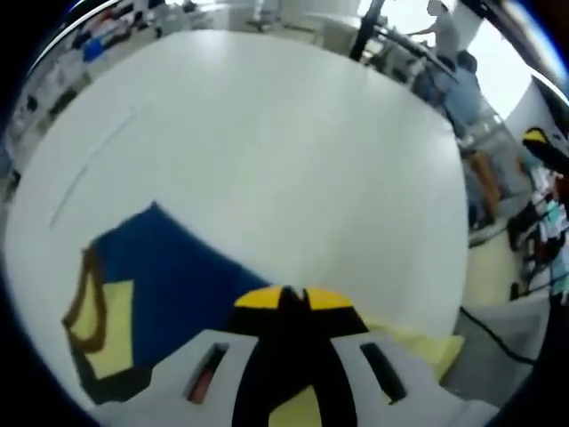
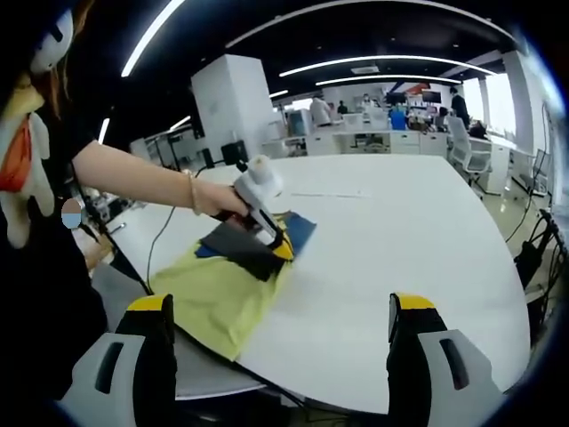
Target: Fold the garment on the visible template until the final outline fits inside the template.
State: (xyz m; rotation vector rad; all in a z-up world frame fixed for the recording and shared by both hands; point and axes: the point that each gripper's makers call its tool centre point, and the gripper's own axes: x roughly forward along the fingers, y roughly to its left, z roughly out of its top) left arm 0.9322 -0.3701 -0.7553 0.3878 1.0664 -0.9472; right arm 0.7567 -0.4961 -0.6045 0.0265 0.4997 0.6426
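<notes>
Two grippers: left gripper (image 2: 281, 242), mid-frame, fingers seemingly clamped on the yellow garment (image 2: 218, 298) over the blue template (image 2: 298, 229); right gripper (image 2: 283, 331), lower frame, fingers apart above the worktop (image 2: 400, 240).

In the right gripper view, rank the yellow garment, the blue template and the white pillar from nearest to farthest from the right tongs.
1. Yellow garment, at the table's near left edge.
2. Blue template, just beyond it, partly covered.
3. White pillar, far back, past the table.

Open office: white table (image 2: 418, 258), desks, dark ceiling with strip lights (image 2: 160, 36).
</notes>
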